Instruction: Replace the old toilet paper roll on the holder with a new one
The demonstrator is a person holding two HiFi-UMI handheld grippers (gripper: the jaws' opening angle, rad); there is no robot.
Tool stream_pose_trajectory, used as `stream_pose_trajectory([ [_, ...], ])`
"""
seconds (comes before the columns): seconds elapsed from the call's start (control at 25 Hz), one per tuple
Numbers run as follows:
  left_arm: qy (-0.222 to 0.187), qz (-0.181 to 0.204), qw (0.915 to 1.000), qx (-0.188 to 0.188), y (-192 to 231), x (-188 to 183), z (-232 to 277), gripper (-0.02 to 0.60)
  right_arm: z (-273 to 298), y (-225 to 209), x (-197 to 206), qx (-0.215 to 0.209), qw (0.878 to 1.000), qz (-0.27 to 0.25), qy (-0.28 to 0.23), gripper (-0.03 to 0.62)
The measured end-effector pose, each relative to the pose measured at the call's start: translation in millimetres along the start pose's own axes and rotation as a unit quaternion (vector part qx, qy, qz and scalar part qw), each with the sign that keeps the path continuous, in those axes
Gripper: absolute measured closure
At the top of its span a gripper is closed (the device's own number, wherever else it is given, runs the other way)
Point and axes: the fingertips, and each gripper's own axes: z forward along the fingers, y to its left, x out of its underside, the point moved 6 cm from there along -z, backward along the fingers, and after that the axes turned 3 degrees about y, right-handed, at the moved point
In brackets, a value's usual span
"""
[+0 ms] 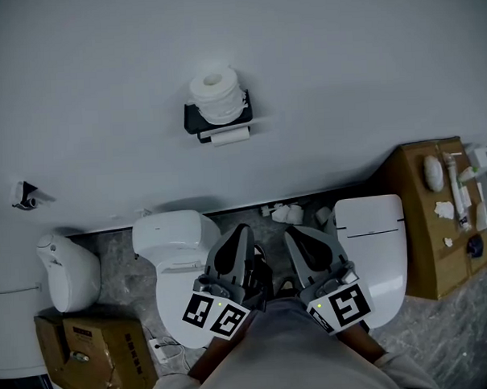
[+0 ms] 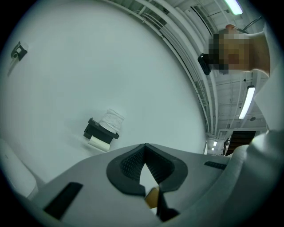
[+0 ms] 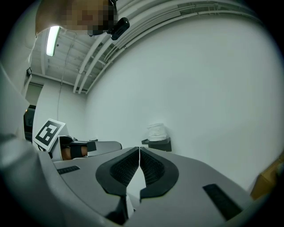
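Note:
A black wall holder (image 1: 198, 120) carries a full white roll (image 1: 216, 94) standing on its top shelf. A thinner old roll (image 1: 229, 136) hangs on the bar beneath. Both grippers are held low, well short of the wall, pointing at it. My left gripper (image 1: 242, 232) is shut with nothing in it, and so is my right gripper (image 1: 293, 234). The left gripper view shows the holder (image 2: 95, 129), the full roll (image 2: 112, 119) and the old roll (image 2: 99, 142) up-left of the shut left gripper (image 2: 145, 147). In the right gripper view the holder (image 3: 159, 144) and full roll (image 3: 156, 131) sit just above the shut right gripper (image 3: 139, 150).
Below the grippers stand a white toilet (image 1: 174, 237) and, to the right, a second one (image 1: 374, 240). A white wall fixture (image 1: 66, 274) and a cardboard box (image 1: 89, 349) are at the left. A wooden cabinet (image 1: 422, 222) with toiletries is at the right. Crumpled paper (image 1: 286, 213) lies by the wall.

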Motion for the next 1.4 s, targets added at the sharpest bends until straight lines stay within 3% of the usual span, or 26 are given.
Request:
stream_pose_trajectory([
  [0.32, 0.011, -0.064, 0.9979, 0.0, 39, 2, 36, 0.577, 44, -12, 1, 0.003, 1.0, -0.007, 0.017, 0.576],
  [0.64, 0.019, -0.101, 0.9946, 0.015, 83, -8, 79, 0.577, 104, -28, -4, 0.008, 1.0, -0.007, 0.027, 0.576],
  [0.76, 0.017, -0.136, 0.9903, 0.022, 104, -15, 97, 0.577, 131, -32, -12, 0.013, 0.999, -0.012, 0.027, 0.576],
  [0.92, 0.01, -0.204, 0.9785, 0.031, 132, -19, 115, 0.577, 159, -35, -20, 0.025, 0.999, -0.02, 0.024, 0.576],
  [1.08, -0.024, -0.272, 0.9614, 0.038, 158, -18, 127, 0.577, 180, -36, -23, 0.042, 0.998, -0.032, 0.024, 0.576],
  [1.4, -0.036, -0.363, 0.9311, 0.013, 190, 17, 151, 0.564, 198, -46, -13, 0.062, 0.997, -0.025, 0.036, 0.576],
])
